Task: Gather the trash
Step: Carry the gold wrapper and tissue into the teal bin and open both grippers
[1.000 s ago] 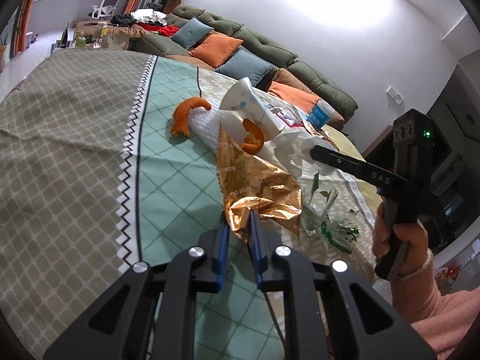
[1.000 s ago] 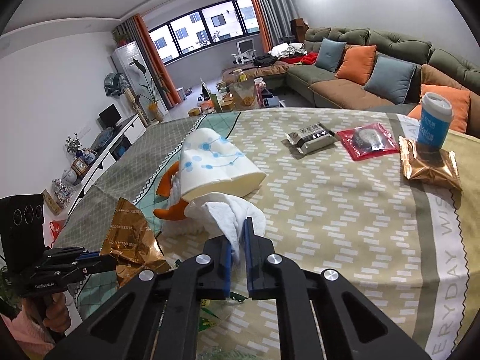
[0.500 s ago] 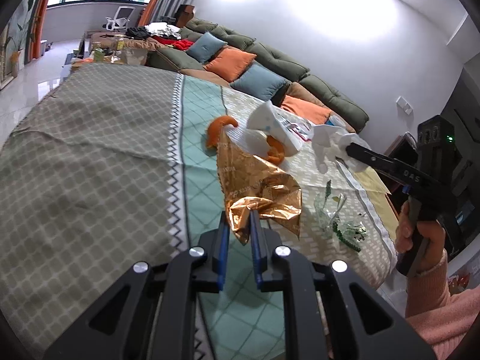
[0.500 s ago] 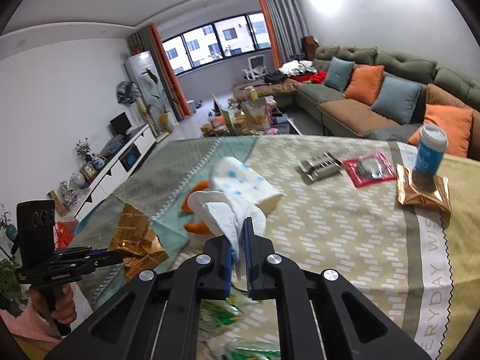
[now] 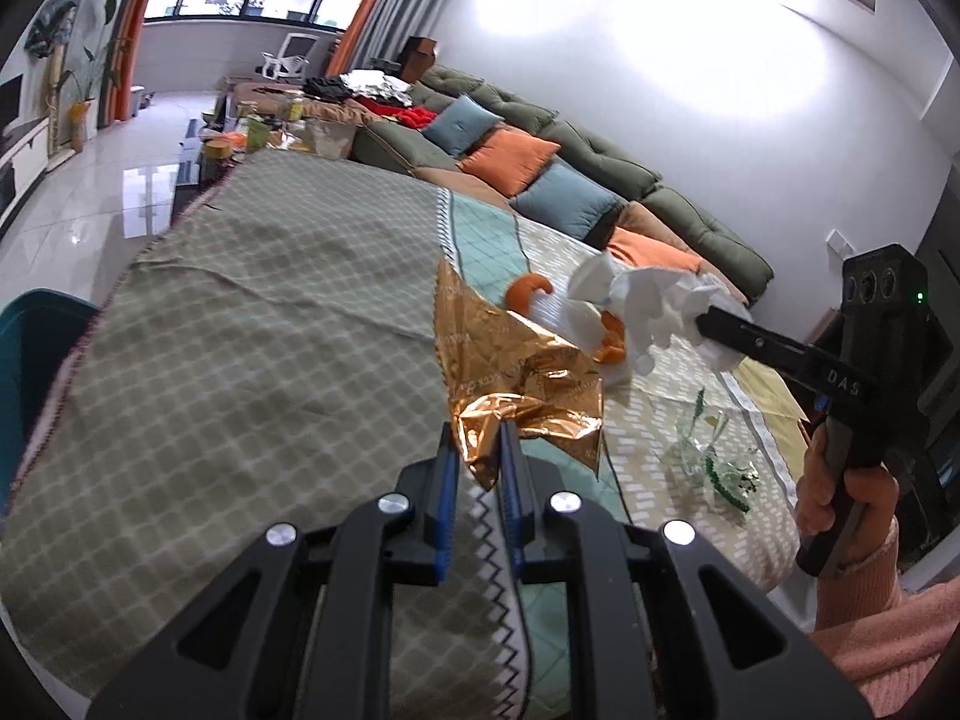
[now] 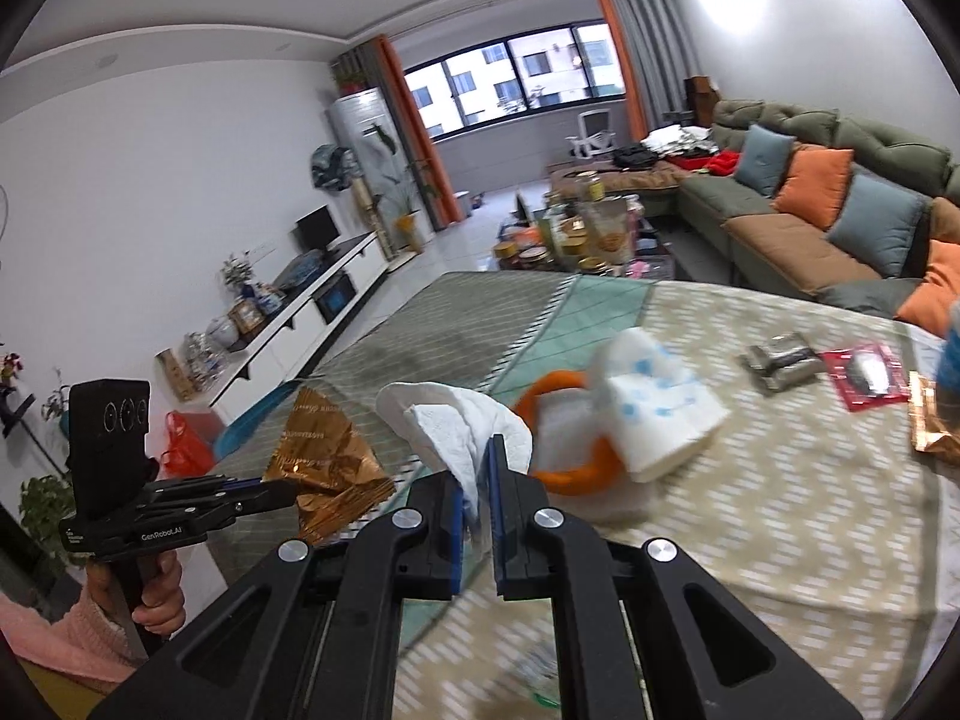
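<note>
We are looking across the tabletop [image 5: 252,324], which is wearing a patterned cloth in grey-green, teal and beige bands. Beyond it, the green sofa [image 5: 600,162] is carrying orange and blue cushions. On the cloth, a soft white tissue pack with blue dots [image 6: 660,402] is lying on a white bag whose orange handles [image 6: 576,480] are curling around it; what is inside that bag we cannot tell. Farther right, a silver packet [image 6: 783,363] and a red packet [image 6: 864,375] are lying near each other, apart from the tissue pack. A clear crumpled wrapper with green bits [image 5: 714,450] is resting near the tabletop's edge. Our left tongs [image 5: 480,450] are pinching a crumpled gold foil wrapper [image 5: 522,378], holding it above the cloth. Our right tongs [image 6: 477,474] are pinching a wad of white tissue paper [image 6: 456,426], likewise lifted clear of the tabletop.
</note>
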The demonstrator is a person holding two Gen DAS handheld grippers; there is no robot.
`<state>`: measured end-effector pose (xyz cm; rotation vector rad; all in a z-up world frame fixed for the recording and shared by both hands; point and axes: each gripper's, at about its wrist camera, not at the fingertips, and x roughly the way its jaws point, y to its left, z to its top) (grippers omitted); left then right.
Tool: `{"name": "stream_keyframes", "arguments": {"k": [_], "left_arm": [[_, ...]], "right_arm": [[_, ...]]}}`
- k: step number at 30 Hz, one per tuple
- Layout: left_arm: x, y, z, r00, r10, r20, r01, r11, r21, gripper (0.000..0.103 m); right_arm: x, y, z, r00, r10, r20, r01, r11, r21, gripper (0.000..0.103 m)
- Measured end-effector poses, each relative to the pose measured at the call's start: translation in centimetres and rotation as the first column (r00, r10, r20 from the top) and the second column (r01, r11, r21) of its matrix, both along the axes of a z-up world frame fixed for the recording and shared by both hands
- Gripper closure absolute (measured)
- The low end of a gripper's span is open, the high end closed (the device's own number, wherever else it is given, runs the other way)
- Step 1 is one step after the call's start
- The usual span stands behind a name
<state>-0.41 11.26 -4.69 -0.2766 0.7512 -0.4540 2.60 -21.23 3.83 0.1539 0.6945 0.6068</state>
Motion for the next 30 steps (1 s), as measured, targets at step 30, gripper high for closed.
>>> {"name": "stream_keyframes", "arguments": {"k": [30], "left_arm": [[-2.8,15.3,2.1,0.918,0.394,0.045,-0.396,0.918,0.031,0.088]], "right_arm": [[5.3,18.3,-0.6,0.938,0.342,-0.059,-0.338,0.939,0.069,0.096]]}}
